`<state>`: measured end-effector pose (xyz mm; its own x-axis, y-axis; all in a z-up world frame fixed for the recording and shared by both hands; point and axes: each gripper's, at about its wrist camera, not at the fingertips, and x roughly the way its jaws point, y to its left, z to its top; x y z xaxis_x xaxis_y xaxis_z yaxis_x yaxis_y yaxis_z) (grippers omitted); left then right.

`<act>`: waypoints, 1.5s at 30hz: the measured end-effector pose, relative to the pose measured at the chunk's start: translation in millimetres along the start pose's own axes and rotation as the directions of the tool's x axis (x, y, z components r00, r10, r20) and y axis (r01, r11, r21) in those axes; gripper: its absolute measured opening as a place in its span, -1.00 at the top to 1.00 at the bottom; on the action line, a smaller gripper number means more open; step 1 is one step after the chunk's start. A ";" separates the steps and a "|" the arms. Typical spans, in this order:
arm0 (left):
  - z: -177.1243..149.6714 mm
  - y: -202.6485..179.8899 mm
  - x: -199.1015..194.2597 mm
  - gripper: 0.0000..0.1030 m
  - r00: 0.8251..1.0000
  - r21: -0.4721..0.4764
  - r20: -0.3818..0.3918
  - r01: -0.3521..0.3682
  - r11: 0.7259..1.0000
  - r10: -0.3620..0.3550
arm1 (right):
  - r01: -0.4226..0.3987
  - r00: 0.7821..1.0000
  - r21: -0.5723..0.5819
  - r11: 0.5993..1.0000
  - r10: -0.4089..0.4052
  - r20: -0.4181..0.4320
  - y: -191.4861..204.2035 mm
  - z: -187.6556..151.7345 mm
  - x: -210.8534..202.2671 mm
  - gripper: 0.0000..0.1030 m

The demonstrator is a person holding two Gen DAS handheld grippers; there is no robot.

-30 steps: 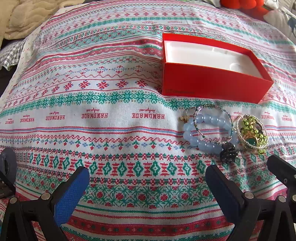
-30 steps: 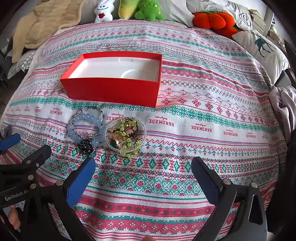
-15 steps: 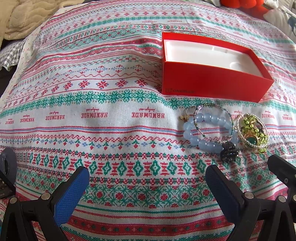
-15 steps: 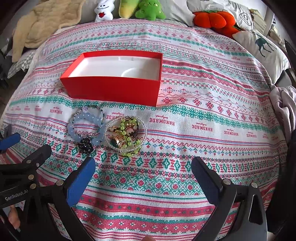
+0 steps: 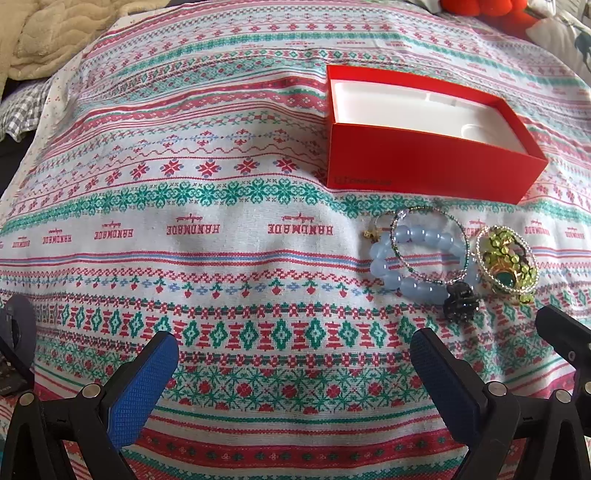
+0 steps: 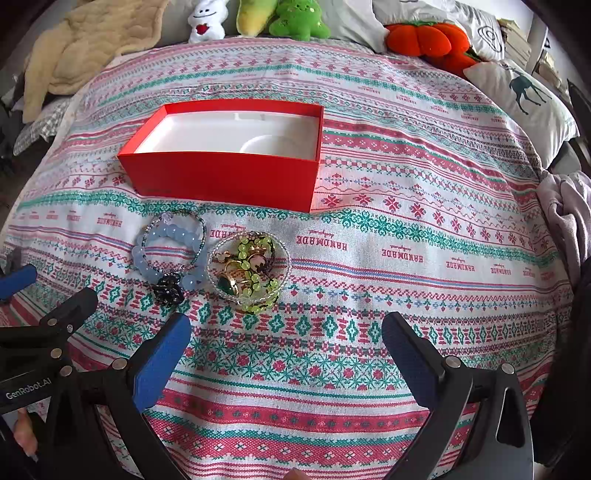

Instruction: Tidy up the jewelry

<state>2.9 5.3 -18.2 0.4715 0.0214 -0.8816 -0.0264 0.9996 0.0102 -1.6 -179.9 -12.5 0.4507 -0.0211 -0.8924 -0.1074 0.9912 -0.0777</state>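
Note:
An open red box (image 5: 436,173) (image 6: 225,177) with a white empty inside sits on the patterned cloth. In front of it lies a heap of jewelry: a pale blue bead bracelet (image 5: 413,282) (image 6: 147,266), a thin beaded bangle (image 5: 430,243) (image 6: 173,240), a small black claw clip (image 5: 460,304) (image 6: 170,290), and a clear beaded ring around green beads and gold pieces (image 5: 506,266) (image 6: 247,269). My left gripper (image 5: 291,373) is open and empty, left of the heap. My right gripper (image 6: 286,354) is open and empty, just in front of the heap.
The patterned cloth (image 6: 406,221) covers a bed. Plush toys (image 6: 295,18), an orange pumpkin cushion (image 6: 424,38) and a deer pillow (image 6: 524,107) lie at the far side. A cream blanket (image 6: 81,48) lies far left, a lilac cloth (image 6: 569,206) at the right edge.

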 end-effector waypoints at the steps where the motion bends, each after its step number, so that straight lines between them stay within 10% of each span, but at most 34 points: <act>1: -0.1 -0.1 -0.1 -1.00 1.000 0.000 0.000 0.000 1.000 0.000 | -0.001 1.000 0.000 1.000 0.001 0.001 0.1 -0.1 0.0 -1.00; 27: 26.0 12.8 9.5 -0.99 0.992 -0.001 0.022 0.127 0.992 -0.127 | -0.160 0.987 0.027 0.987 0.160 -0.001 -30.3 28.8 -4.1 -1.00; 45: 0.4 7.4 28.4 -0.87 0.973 0.121 0.017 0.226 0.967 -0.230 | -0.213 0.976 -0.205 0.955 0.219 0.004 2.2 22.7 35.4 -0.69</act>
<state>16.4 13.3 -43.0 0.4802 -0.2087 -0.8520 0.1874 0.9733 -0.1327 34.3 -175.5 -34.2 0.4199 0.1967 -0.8860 -0.3806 0.9244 0.0248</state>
